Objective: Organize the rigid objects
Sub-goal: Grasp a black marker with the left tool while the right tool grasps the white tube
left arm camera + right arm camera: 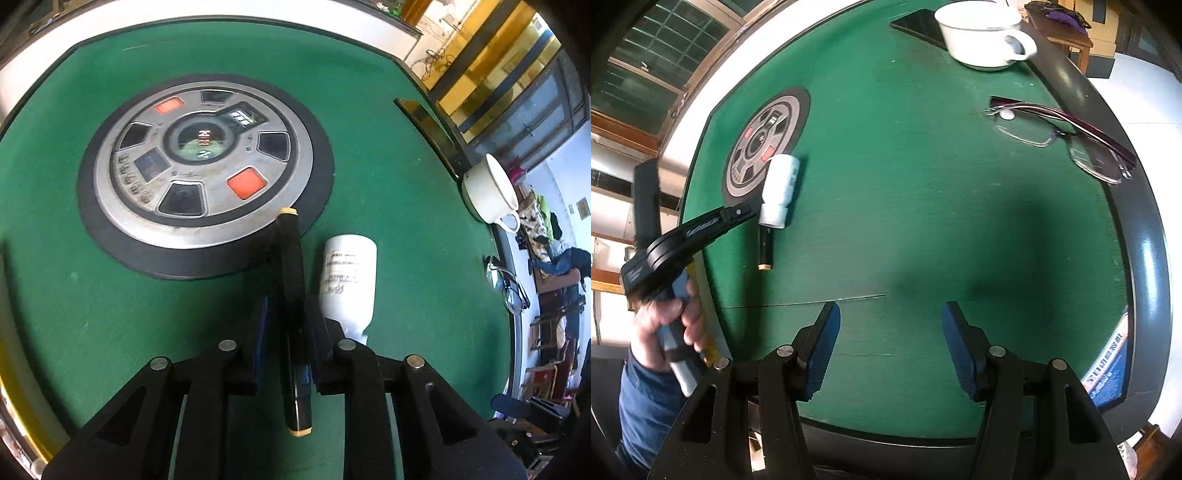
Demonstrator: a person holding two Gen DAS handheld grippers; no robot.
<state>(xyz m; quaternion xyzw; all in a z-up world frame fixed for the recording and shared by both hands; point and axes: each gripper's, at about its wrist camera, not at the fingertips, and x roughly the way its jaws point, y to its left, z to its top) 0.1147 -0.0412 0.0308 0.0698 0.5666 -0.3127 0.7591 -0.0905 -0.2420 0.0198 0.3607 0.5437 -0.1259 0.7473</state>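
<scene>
A black marker with yellowish end caps lies on the green felt table between the fingers of my left gripper. The jaws stand narrowly apart, with a slim gap on each side of the marker. A white plastic bottle lies on its side right beside the marker. In the right wrist view, the left gripper reaches in from the left to the marker and the bottle. My right gripper hangs open over bare felt near the front edge, with nothing between its blue pads.
A round metal control panel is set in the table's middle. A white cup stands at the far edge, and purple-framed glasses lie at the right. A blue box sits at the right rim. A hand holds the left gripper.
</scene>
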